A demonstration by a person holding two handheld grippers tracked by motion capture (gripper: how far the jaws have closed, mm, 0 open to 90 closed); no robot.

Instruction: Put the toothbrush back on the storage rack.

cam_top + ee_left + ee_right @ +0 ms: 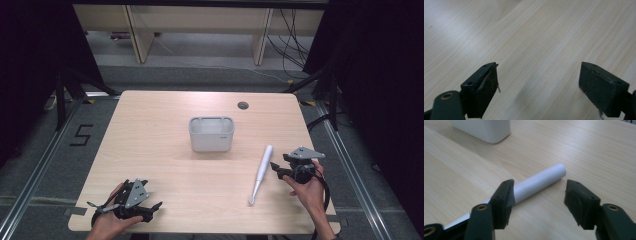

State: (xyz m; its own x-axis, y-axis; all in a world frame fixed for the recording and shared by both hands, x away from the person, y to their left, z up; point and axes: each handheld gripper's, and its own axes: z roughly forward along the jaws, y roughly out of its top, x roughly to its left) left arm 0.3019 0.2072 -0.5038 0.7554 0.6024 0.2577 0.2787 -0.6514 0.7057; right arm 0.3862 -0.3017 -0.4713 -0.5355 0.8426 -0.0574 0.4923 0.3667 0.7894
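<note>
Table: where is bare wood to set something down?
Bare: the wooden table left of the white plastic bin, and behind it. Crowded: the near right, with the white cylindrical handle beside the right gripper.

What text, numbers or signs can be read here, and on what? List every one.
"5": black mark on the grey floor left of the table.
Small dark mark on the front of the white container: too small to read.
White handle-shaped tool: no writing to be seen in the high view or the right gripper view.
</note>
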